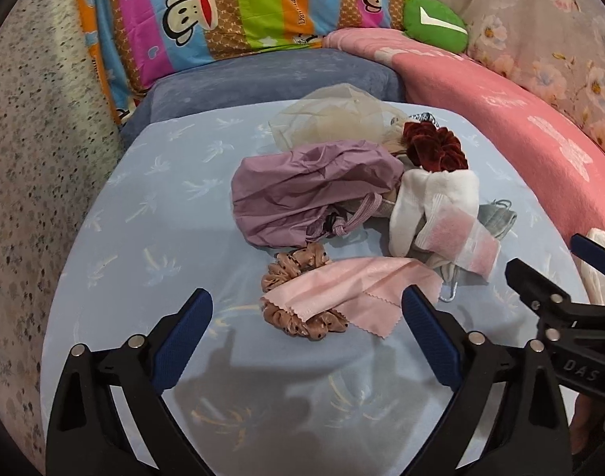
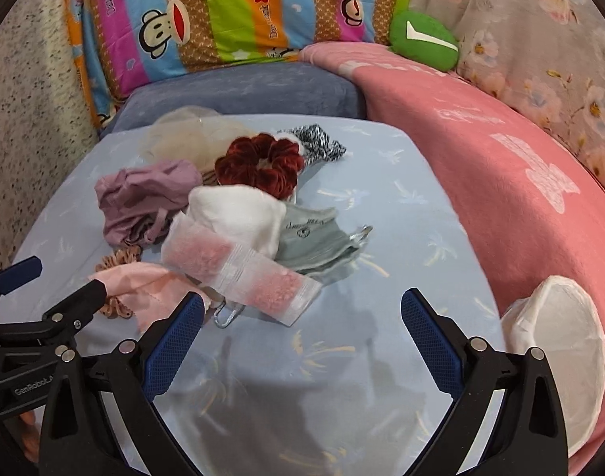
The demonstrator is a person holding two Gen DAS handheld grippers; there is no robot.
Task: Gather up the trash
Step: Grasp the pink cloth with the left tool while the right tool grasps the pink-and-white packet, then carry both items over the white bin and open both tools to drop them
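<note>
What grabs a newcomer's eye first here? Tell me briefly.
Probably the jumble of small soft things in the middle of the light blue sheet: a crumpled purple pouch, a dark red velvet scrunchie behind a white sock, and a pale pink cloth nearest the open left gripper. Behind stands a loud striped monkey-print pillow; a white mesh basket sits at the right.

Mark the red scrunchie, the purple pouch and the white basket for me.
red scrunchie (image 2: 258,164), right wrist view, velvet ring's front folds.
purple pouch (image 1: 302,190), left wrist view, middle of its crumpled body.
white basket (image 2: 560,341), right wrist view, inner wall.
</note>
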